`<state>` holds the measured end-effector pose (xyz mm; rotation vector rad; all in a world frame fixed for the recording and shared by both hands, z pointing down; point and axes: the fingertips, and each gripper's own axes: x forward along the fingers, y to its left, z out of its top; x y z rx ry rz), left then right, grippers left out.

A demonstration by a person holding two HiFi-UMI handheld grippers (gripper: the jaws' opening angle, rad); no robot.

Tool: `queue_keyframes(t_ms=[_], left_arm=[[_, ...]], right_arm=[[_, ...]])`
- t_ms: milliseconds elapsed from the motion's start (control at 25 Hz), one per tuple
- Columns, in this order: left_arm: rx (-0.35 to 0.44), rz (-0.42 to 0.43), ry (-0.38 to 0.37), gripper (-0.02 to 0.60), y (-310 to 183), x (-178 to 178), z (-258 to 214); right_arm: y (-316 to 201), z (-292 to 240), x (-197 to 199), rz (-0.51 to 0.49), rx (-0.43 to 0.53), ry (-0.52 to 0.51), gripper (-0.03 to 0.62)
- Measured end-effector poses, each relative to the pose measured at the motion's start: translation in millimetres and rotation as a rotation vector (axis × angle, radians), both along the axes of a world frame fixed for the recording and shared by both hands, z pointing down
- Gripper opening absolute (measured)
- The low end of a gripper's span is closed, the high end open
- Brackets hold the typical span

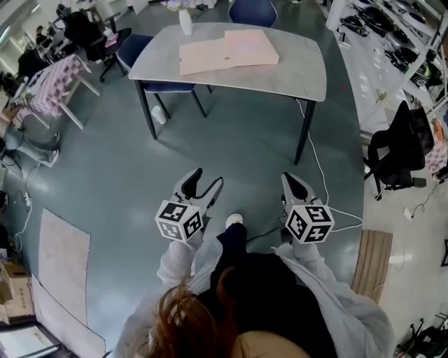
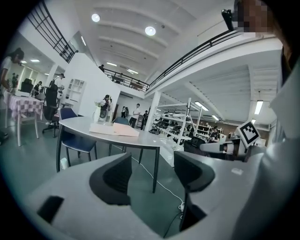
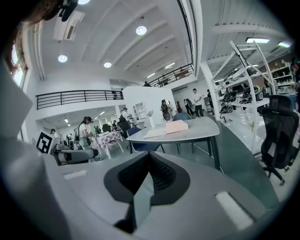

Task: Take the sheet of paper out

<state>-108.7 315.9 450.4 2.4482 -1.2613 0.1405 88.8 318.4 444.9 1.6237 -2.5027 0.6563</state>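
The paper bundle (image 1: 227,50) is seen flat on the table (image 1: 301,77), well apart from and straight ahead of both tongs, its long side across the approach. The left tongs (image 1: 208,177) are held released and empty, the right tongs (image 1: 292,179) clenched on nothing; the left is judged marginally nearer.

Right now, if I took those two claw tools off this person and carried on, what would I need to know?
Left gripper: jaws wide apart, nothing between them.
Right gripper: jaws together, empty.
Both are held out over the floor, well short of the table.
The papers lie flat on the table, near a white vase. From here I can't tell which piece holds the sheet.
Done: nothing yet; the papers look untouched.
Left: walk up to the table and take the sheet out.
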Motion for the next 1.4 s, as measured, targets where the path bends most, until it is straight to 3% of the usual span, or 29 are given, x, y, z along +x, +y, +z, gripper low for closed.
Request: queue_keyframes(t_ms=[400, 800, 1080, 1400], left_arm=[[-0.024, 0.028, 0.017, 0.275, -99.6, -21.4, 11.3], [-0.068, 0.051, 0.057, 0.275, -156.3, -29.8, 20.9], [-0.087, 0.009, 0.069, 0.275, -203.9, -33.8, 29.0], [-0.091, 0.000, 0.059, 0.275, -312.4, -22.4, 30.5]], right_arm=[[-98.2, 9.4, -14.3, 0.046, -0.011, 0.007, 0.011], [-154.7, 22.4, -14.1, 0.071, -0.052, 0.029, 0.011], [-215.3, 31.8, -24.8, 0.021, -0.067, 0.021, 0.011], [-328.4, 34.8, -25.1, -0.016, -0.074, 0.008, 0.011]])
